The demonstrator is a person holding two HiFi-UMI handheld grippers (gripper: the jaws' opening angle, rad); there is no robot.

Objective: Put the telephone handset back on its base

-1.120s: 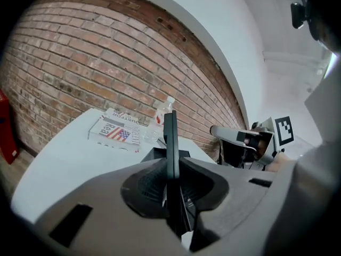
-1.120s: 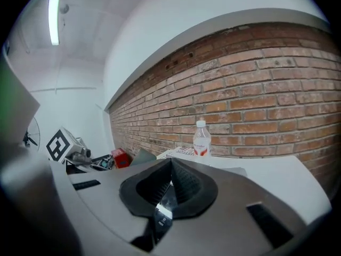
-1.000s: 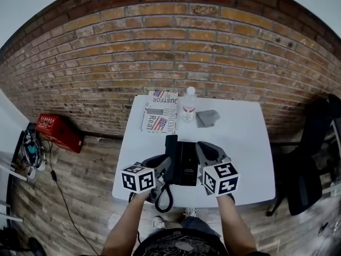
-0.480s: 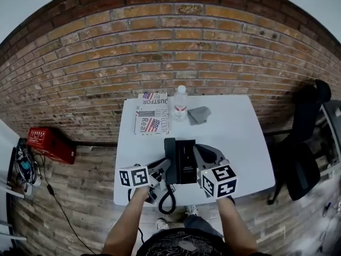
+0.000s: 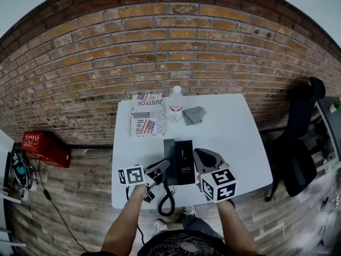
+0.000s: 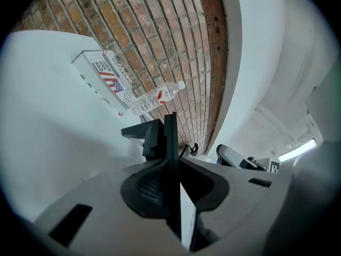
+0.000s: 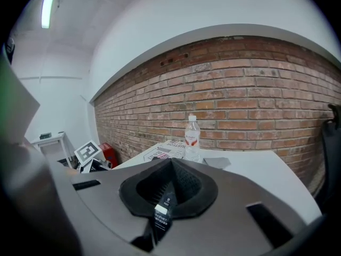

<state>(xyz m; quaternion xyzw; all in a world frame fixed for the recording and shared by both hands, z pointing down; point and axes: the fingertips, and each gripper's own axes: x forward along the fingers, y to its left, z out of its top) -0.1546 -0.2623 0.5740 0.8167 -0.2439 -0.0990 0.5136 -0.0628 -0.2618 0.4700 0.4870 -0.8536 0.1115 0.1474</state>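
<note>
- Evidently, the long black plastic handset is pointed at the white table's far edge, just beside the nearer left gripper.
- It and the right gripper are held closed, empty.

Red brick wall across the back, white ceiling above it. Wood-plank floor, grey-brown. White table set against the wall. Black chair at the right, just beside the table. Red box on the floor at the left by the wall, with cables near it. Strip light on the ceiling, lit.
</note>
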